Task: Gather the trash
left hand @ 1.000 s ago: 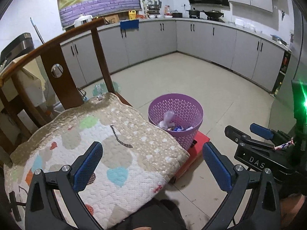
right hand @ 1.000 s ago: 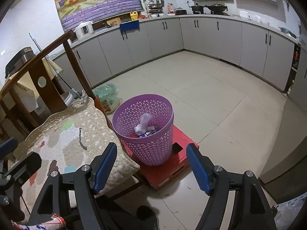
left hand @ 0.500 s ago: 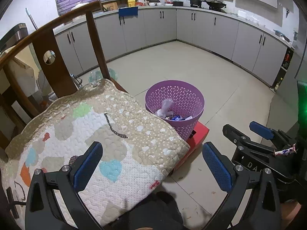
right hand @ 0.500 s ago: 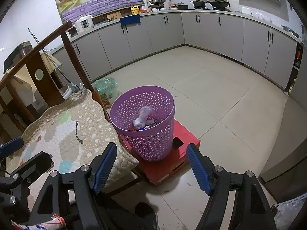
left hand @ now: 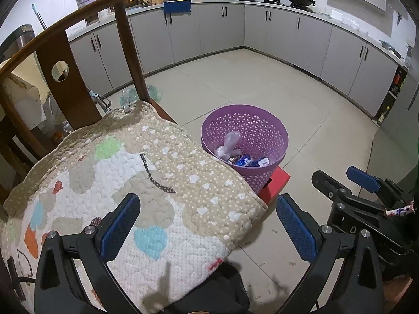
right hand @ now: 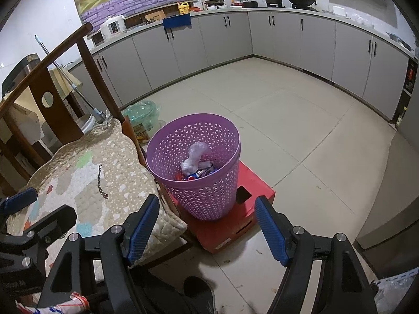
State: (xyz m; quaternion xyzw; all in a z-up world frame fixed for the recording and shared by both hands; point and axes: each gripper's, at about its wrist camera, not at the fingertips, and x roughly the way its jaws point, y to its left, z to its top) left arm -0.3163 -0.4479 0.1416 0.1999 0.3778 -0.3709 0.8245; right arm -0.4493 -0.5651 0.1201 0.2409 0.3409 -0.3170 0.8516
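Quilt [left hand: 146, 183] hides the chair seat; left tongs [left hand: 207, 225] and right tongs [right hand: 207, 231] gape empty.

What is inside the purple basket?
The purple basket holds a crumpled clear plastic bag on top of blue and red wrappers. Whatever lies beneath them at the bottom is covered.

Even, slightly dim indoor light filled both views; frames were sharp, fisheye-bent with dark corners, soft shadows on the floor [left hand: 262, 83].
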